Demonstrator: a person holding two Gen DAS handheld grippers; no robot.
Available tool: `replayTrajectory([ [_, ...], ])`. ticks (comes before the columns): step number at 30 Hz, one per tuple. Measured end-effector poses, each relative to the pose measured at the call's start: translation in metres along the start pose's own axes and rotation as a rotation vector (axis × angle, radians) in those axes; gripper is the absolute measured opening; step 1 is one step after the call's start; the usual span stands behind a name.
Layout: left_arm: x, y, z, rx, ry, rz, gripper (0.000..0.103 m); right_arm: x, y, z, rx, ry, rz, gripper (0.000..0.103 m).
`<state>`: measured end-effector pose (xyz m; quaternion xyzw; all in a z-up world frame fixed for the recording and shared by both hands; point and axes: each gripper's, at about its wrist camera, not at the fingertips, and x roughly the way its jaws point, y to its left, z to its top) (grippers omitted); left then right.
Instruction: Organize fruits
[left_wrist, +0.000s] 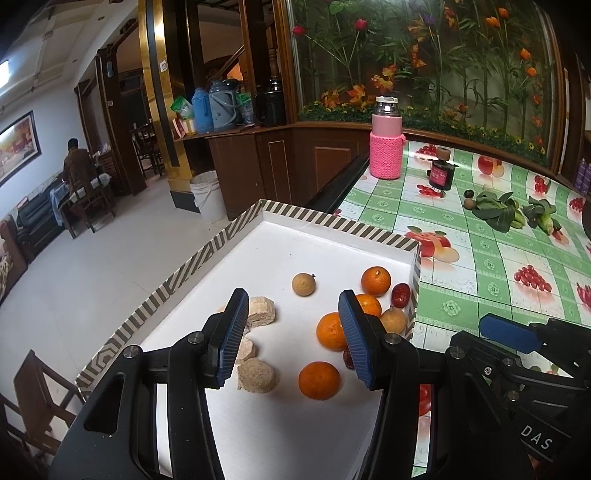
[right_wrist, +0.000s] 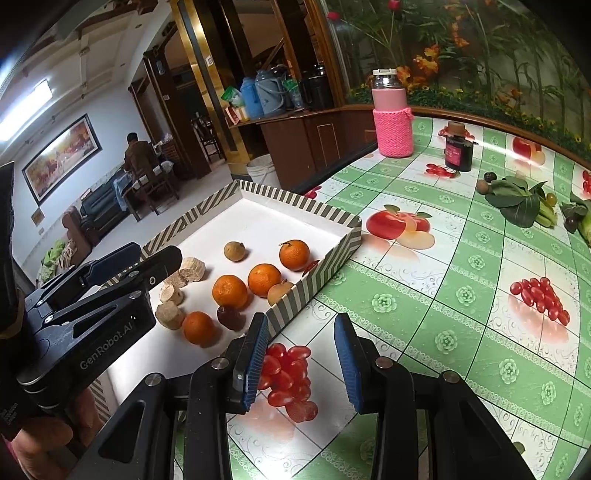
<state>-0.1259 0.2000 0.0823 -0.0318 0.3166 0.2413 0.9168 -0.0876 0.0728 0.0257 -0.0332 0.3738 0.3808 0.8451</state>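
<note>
A white tray with a striped rim (left_wrist: 325, 218) holds several oranges (left_wrist: 318, 374), two brown longans (left_wrist: 303, 284), red dates (left_wrist: 400, 294) and pale biscuit pieces (left_wrist: 256, 374). My left gripper (left_wrist: 293, 339) hovers over the tray, open, with nothing between its blue pads. The right wrist view shows the same tray (right_wrist: 314, 284) and oranges (right_wrist: 229, 291), with the left gripper (right_wrist: 157, 253) above the biscuits. My right gripper (right_wrist: 301, 363) is open and empty over the tablecloth, just right of the tray's near corner. Small brown fruits (right_wrist: 482, 186) lie by leafy greens (right_wrist: 517, 203) at the far right.
The table wears a green checked cloth (right_wrist: 461, 295) printed with fruit pictures. A pink bottle (right_wrist: 391, 122) and a dark jar (right_wrist: 458, 151) stand at the back. The tray overhangs the table's left edge above the floor (left_wrist: 92, 277). A person (left_wrist: 75, 162) sits far off.
</note>
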Motion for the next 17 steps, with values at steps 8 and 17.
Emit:
replayTrajectory([
  [8,0.000,0.001,0.001,0.001,-0.002,-0.002,0.051,0.002,0.002,0.000,-0.004,0.004,0.001,0.036],
  [17,-0.004,-0.007,0.001,0.012,0.001,-0.028,0.051,-0.010,-0.011,-0.003,0.017,-0.013,-0.015,0.036],
])
